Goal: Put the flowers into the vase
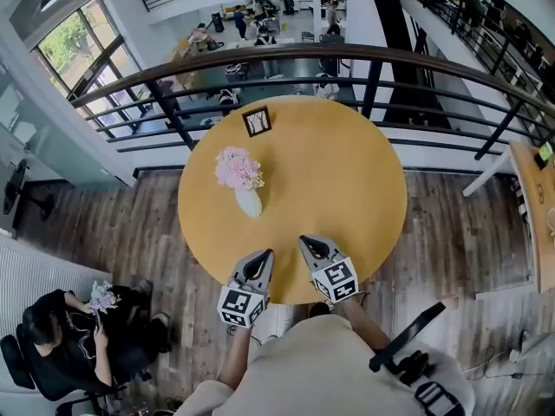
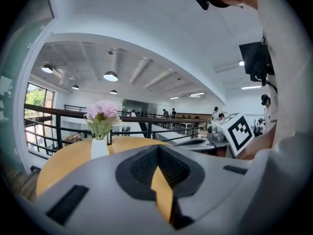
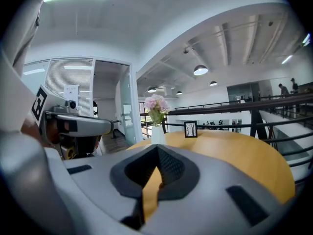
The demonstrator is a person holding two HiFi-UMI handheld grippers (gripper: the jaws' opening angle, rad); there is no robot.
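A white vase [image 1: 249,203] holding pink flowers [image 1: 238,168] stands upright on the left half of the round yellow table [image 1: 347,172]. Both grippers hover over the table's near edge, apart from the vase. My left gripper [image 1: 263,256] points toward the vase, its jaws together with nothing between them. My right gripper [image 1: 306,243], beside it, is shut and empty too. In the left gripper view the flowers [image 2: 102,110] and vase [image 2: 99,148] sit ahead to the left of the gripper [image 2: 157,148]. In the right gripper view the vase [image 3: 157,135] stands straight ahead beyond the gripper [image 3: 157,148].
A small black picture frame [image 1: 257,121] stands at the table's far side. A dark metal railing [image 1: 373,85] curves behind the table over a drop. A seated person [image 1: 61,345] holds flowers at lower left. Another table's edge [image 1: 531,206] shows at the right.
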